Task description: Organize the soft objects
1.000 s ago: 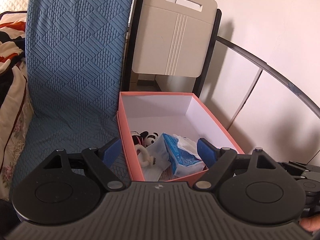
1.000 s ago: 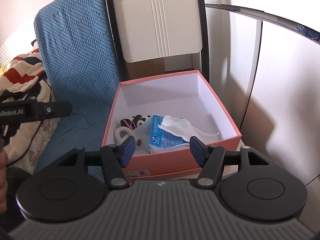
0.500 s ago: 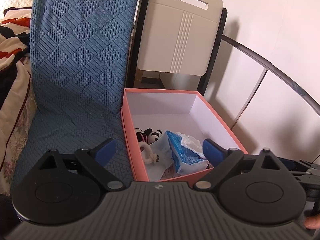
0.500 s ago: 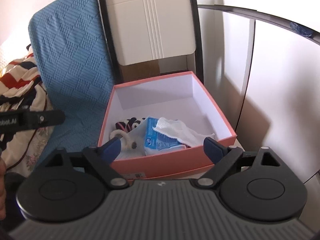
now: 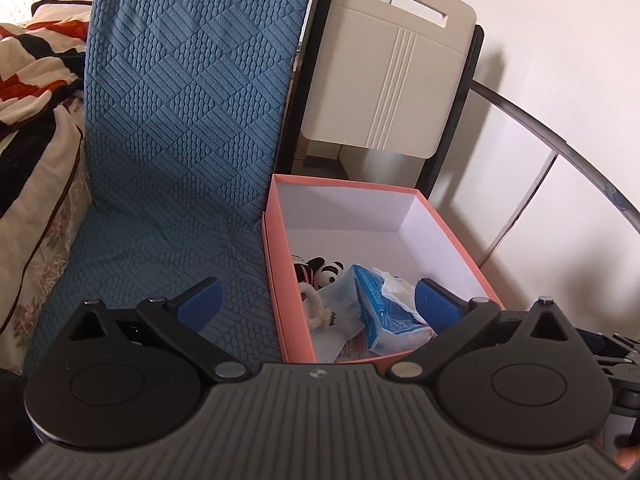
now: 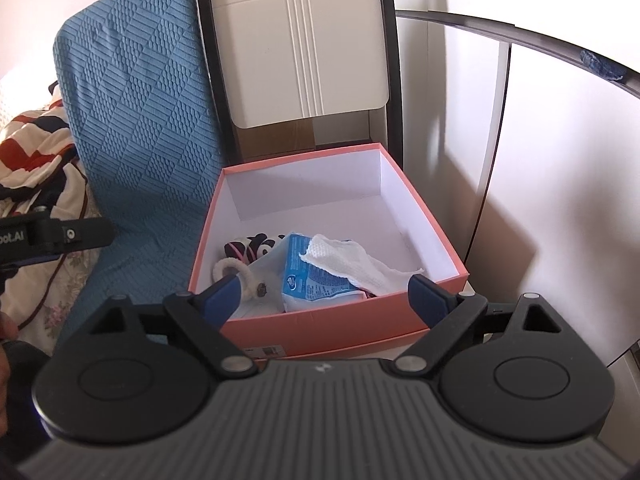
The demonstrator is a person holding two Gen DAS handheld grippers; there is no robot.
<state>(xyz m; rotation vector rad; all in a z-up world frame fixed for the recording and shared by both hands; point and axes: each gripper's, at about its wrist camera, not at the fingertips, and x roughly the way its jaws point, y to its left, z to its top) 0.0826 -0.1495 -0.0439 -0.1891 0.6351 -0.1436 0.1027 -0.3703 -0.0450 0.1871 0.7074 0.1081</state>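
- Inside, the pink box (image 6: 320, 322) holds the soft things, all bunched in its near half: a blue tissue pack (image 6: 316, 276) lies toward the near wall, with a white crumpled tissue (image 6: 352, 264) draped over its top and trailing toward the right wall
- Left of the pack lies a pale see-through pouch (image 5: 340, 304), and on it a cream fuzzy ring (image 6: 236, 270) close to the near-left corner
- Behind the ring, a small panda plush (image 5: 330, 272) sits against the left wall, beside a dark striped soft thing (image 6: 236, 248) that I cannot make out further
- Farther back, the far half of the box floor shows bare white card
- Left gripper (image 5: 316, 304): its jaws are opening and already stand wide, with nothing pressed between the blue pads; it is low in front of the box's near-left corner, one finger over the mat, the other over the box
- Right gripper (image 6: 324, 294): jaws spread wide and empty, level with the box's near wall, one fingertip at each side of it, not touching the contents
- Beside the box on its left, a blue quilted mat (image 5: 180, 120) stands bent, its upper part leaning upright and its lower part flat
- Behind the box a beige folded chair (image 6: 304, 52) leans upright in a black frame
- Beyond the mat, at the far left, lies a patterned blanket (image 5: 36, 80)
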